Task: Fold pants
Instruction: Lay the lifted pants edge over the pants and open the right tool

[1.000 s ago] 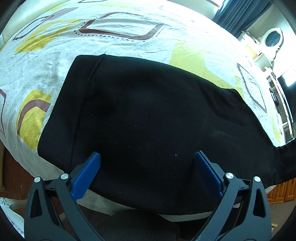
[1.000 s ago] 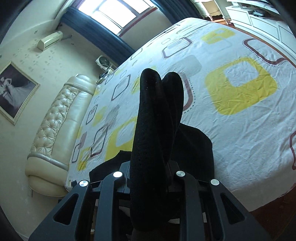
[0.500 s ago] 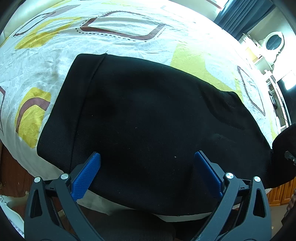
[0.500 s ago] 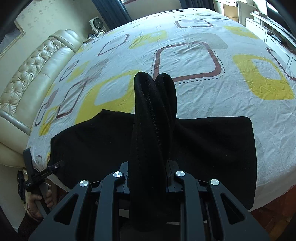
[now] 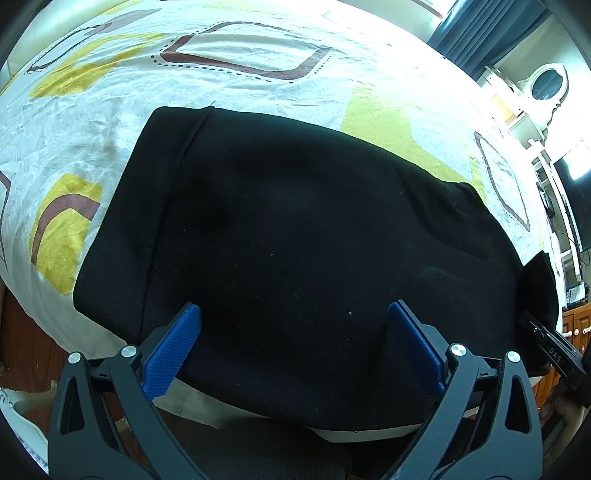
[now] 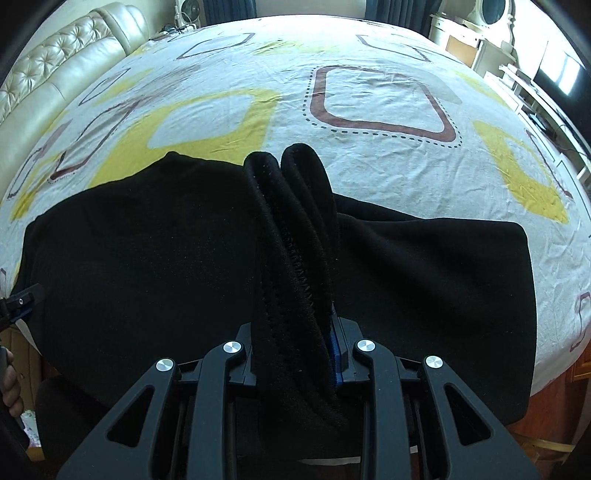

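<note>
Covering a patterned bedsheet [image 6: 369, 155] — black pants [image 5: 295, 240], cream headboard [image 6: 48, 74], curtains [image 5: 476, 33].

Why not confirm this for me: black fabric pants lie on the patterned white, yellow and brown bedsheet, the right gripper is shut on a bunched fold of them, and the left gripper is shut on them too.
Not quite. The left gripper is open in the left wrist view, its blue pads spread above the black fabric pants. The rest holds: the pants lie on the patterned bedsheet, and the right gripper is shut on a bunched fold.
</note>
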Demonstrator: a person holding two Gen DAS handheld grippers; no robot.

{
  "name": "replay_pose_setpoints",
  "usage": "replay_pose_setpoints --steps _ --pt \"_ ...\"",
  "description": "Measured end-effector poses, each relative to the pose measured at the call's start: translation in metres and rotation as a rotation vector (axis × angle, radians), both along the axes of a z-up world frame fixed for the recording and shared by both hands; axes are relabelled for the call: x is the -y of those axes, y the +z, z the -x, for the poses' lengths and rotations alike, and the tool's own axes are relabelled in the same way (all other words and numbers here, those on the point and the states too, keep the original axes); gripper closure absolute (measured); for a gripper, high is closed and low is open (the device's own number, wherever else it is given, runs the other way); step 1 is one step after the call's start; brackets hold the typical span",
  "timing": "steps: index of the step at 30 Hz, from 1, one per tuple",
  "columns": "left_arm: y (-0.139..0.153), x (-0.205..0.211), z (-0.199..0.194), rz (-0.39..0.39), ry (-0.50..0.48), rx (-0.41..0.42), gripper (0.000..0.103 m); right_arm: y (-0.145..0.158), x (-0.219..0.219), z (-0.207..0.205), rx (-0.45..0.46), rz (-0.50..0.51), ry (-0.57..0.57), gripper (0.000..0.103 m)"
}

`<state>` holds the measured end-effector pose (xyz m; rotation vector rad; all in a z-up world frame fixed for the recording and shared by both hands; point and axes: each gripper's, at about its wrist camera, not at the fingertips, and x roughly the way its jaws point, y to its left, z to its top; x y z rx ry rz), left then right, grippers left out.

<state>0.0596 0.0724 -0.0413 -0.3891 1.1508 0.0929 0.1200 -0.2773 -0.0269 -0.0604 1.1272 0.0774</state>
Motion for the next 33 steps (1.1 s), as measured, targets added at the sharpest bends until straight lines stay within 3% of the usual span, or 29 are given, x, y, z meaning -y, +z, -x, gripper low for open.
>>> replay_pose_setpoints --steps 3,14,16,26,33 --pt "0.0 0.001 -0.001 -0.003 -0.002 -0.001 0.003 -0.003 -0.01 0.003 0.009 0.042 0.019 0.071" --pt "-0.001 0.001 -0.002 -0.005 -0.004 -0.002 0.003 -0.006 -0.033 0.01 0.023 0.046 0.052 0.061" --pt "-0.002 0.001 -0.002 -0.006 -0.004 -0.002 0.003 -0.005 -0.037 0.013 0.024 0.035 0.058 0.056" --pt "-0.002 -0.001 -0.002 -0.004 -0.008 -0.003 0.003 0.0 -0.06 0.025 0.032 -0.022 0.112 0.056" --pt "0.001 -0.002 -0.002 0.009 -0.022 0.003 0.003 0.014 -0.056 0.035 0.076 -0.093 0.121 0.05"
